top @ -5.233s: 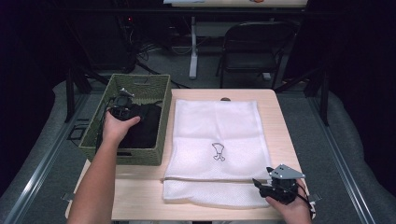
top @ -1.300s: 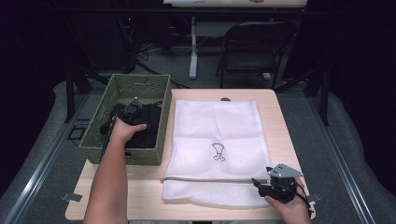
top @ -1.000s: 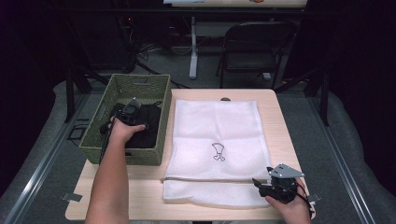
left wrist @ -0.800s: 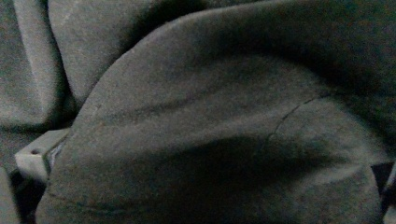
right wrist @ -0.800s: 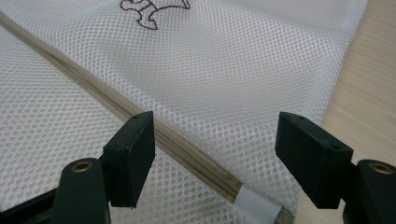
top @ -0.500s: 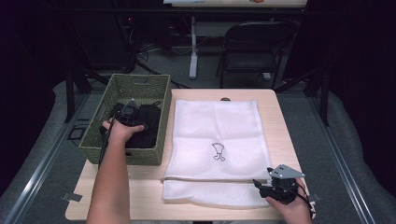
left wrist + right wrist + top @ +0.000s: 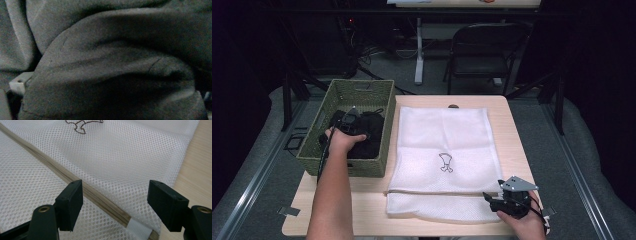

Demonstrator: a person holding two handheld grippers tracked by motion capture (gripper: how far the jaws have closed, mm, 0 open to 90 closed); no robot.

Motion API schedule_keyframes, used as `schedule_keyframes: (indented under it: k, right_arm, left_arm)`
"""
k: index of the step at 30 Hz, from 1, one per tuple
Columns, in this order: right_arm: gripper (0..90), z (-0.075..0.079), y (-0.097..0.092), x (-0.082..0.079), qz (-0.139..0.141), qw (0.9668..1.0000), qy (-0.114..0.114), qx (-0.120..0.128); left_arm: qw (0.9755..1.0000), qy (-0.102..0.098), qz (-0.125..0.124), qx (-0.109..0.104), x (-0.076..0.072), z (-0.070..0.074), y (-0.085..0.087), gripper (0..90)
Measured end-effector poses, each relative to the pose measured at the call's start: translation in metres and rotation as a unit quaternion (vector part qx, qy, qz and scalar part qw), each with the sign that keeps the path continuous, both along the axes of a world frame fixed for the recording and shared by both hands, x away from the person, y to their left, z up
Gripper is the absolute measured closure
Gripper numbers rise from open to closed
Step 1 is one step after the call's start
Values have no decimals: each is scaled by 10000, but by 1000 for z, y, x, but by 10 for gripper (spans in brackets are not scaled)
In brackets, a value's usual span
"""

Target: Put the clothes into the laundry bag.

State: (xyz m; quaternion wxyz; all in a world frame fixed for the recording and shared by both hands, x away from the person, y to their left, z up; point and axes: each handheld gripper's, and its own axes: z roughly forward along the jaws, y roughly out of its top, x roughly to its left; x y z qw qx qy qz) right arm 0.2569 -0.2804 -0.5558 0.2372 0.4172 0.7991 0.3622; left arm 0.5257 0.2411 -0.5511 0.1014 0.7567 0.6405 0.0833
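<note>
My left gripper (image 7: 348,123) is down inside the one green woven rectangular basket (image 7: 323,150) at the table's left side, pressed into the dark crumpled cloth (image 7: 367,142) piled in there; I can't count separate pieces, it reads as one dark heap. In the left gripper view that dark cloth (image 7: 112,72) bulges right up against the lens in folds, one pale jaw corner peeks out at lower left, and I cannot tell whether these jaws are closed on the fabric or not. My right gripper (image 7: 496,202) rests at the near right corner of the one light wooden table (image 7: 362,210), jaws spread wide and gripping nothing, tips at the near right edge of the one white mesh laundry bag (image 7: 444,135). The bag lies flat on the table just beside the basket, one small brown printed logo (image 7: 445,163) near its middle. In the right gripper view the two black jaws stand apart either side of the bag's one zipper line (image 7: 100,200), which runs diagonally across the white mesh (image 7: 130,157) to a white end tab, bare wood to the right.
</note>
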Motion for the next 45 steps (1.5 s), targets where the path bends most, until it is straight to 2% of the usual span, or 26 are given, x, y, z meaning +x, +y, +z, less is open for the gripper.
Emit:
schedule_keyframes:
  k: [8, 18, 20, 22, 30, 32, 37, 45]
  right_arm:
    - [285, 0, -1, 0, -5, 10000, 27, 0]
    - [289, 0, -1, 1, 23, 10000, 47, -11]
    - [289, 0, -2, 1, 24, 10000, 33, 6]
    - [289, 0, -1, 0, 17, 10000, 28, -2]
    - [290, 0, -1, 1, 54, 10000, 33, -13]
    - [290, 0, -1, 1, 46, 10000, 40, -6]
    - [292, 0, -2, 1, 43, 10000, 48, -8]
    - [292, 0, -2, 1, 33, 10000, 52, -1]
  left_arm:
    - [9999, 34, 1, 132, 0, 2, -3, 85]
    - [9999, -6, 21, 134, -2, 5, -5, 207]
    - [9999, -21, 18, 100, -3, 7, -5, 246]
    - [9999, -47, 58, 84, -4, 9, -3, 350]
    - [9999, -53, 19, 134, -5, 12, -4, 477]
    - [9999, -70, 37, 150, -5, 13, -3, 556]
    - [9997, -41, -10, 220, -5, 15, -5, 603]
    - [9999, -45, 35, 95, -5, 18, -3, 622]
